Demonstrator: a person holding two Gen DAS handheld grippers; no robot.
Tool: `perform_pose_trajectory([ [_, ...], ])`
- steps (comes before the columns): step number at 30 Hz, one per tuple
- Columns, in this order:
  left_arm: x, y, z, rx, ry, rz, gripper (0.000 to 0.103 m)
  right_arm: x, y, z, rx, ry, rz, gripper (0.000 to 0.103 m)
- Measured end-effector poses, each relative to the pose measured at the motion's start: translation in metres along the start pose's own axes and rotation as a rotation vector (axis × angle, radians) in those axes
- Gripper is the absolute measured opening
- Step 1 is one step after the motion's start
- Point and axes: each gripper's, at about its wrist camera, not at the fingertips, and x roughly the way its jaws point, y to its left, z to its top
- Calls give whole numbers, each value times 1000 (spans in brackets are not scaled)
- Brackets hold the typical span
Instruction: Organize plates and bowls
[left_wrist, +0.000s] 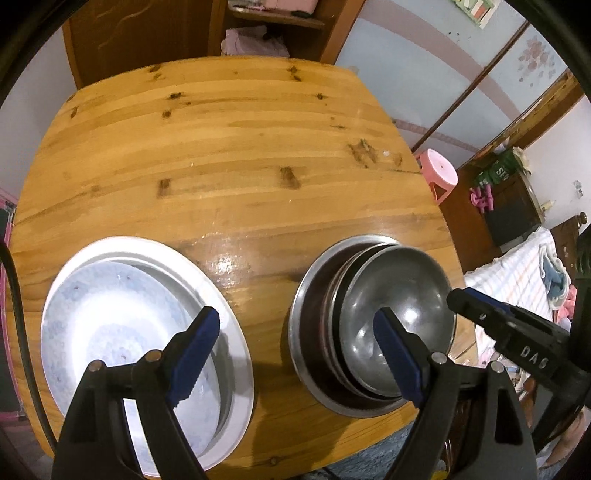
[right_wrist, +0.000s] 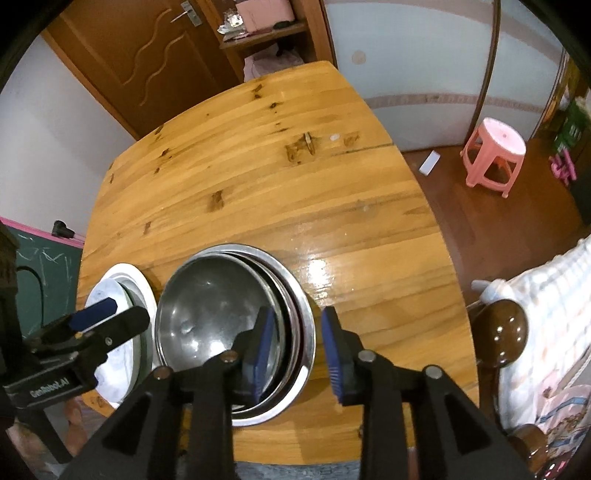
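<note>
Wooden table (left_wrist: 258, 155), stacked metal bowls (right_wrist: 229, 317), plates (left_wrist: 140, 325); left tongs (left_wrist: 295, 354) wide, right tongs (right_wrist: 299, 354) narrow, both empty.

The left gripper (left_wrist: 295, 354) pointed steeply down with its jaws spread wide and nothing between them. To its right, the right gripper (right_wrist: 299, 354) also angled down, jaws partly apart, pressing on nothing.

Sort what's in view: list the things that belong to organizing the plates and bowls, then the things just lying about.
Job: stack of white ceramic plates; nested stainless steel bowls; wooden table.

Lying about: pink plastic stool; white card on the floor; green chalkboard.
</note>
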Motion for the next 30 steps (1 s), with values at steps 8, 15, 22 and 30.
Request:
perform_pose_trajectory([
  [8, 15, 4, -2, -4, 53, -27, 84, 12, -13, 2, 46, 50, 61, 38],
  [15, 25, 4, -2, -13, 87, -59, 84, 19, -6, 0, 6, 83, 42, 38],
  [22, 27, 1, -2, 0, 95, -79, 84, 21, -7, 0, 1, 91, 40, 38],
  [30, 38, -3, -1, 16, 106, -86, 84, 30, -9, -2, 4, 120, 49, 38],
])
